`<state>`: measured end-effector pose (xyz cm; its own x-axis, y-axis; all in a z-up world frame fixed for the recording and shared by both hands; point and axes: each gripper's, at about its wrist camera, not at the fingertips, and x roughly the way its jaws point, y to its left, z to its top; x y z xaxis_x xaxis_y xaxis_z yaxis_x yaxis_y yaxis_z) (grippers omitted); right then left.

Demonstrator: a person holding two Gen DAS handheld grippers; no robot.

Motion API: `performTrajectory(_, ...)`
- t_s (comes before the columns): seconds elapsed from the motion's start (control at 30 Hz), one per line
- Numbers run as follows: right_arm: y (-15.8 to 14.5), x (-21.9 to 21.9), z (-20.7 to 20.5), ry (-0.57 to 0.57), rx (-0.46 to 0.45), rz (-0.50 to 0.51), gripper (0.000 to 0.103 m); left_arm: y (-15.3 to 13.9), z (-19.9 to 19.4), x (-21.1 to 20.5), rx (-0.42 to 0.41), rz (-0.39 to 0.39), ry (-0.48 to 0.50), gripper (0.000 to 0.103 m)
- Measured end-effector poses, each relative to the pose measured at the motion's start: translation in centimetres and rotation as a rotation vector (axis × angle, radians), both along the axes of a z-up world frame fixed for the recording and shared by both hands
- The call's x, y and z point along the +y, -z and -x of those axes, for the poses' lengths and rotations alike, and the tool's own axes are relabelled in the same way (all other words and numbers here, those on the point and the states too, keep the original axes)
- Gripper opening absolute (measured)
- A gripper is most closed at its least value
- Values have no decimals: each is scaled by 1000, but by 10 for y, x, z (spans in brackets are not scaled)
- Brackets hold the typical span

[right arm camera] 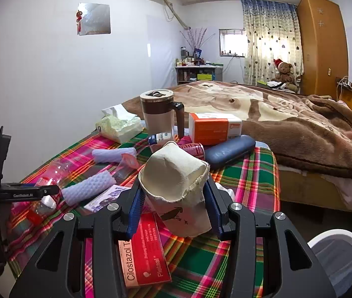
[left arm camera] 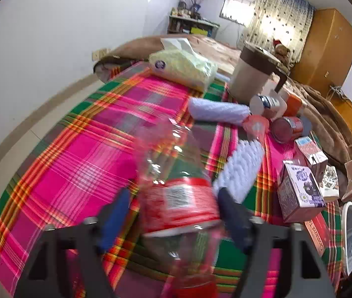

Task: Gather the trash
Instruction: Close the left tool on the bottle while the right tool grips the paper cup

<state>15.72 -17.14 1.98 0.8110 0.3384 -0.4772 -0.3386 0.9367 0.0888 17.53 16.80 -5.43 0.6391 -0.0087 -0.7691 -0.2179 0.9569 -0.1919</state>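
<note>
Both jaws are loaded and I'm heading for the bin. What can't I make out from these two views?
- Left wrist view: clear plastic bottle with red label is motion-blurred; label text unreadable.
- Right wrist view: white bin is cut off by the frame's edge; contents unseen.
- Right wrist view: crumpled beige paper cup hides the table behind.

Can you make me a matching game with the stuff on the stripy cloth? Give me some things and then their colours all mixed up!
Things:
1. glasses case
2. tissue pack
3. medicine box near the mug
4. paper cup in the right gripper

Colours:
A. orange and white
B. cream
C. dark blue
D. pale yellow-green

Pairs: 1-C, 2-D, 3-A, 4-B
</note>
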Motion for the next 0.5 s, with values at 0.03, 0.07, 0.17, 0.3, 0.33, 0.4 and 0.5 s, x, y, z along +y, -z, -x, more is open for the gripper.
performTrajectory(0.03,0,-1,1,2,-1,-1,47,0,0,-1,-2,-6,1,65)
performTrajectory(0.07,0,-2,2,5,0,-2,47,-1,0,-4,-1,-21,5,65)
performTrajectory(0.17,-1,-6,4,14,-4,-14,47,-5,5,-9,-18,-35,11,65)
performTrajectory(0.3,-6,-15,11,30,-16,-37,47,-22,15,-23,-65,-64,44,65)
performTrajectory(0.33,-7,-18,13,34,-18,-44,47,-28,18,-27,-79,-67,58,65)
performTrajectory(0.4,-11,-25,16,47,-24,-58,47,-40,24,-37,-107,-60,88,65)
performTrajectory(0.5,-16,-34,22,73,-33,-64,47,-59,31,-53,-155,-54,132,65)
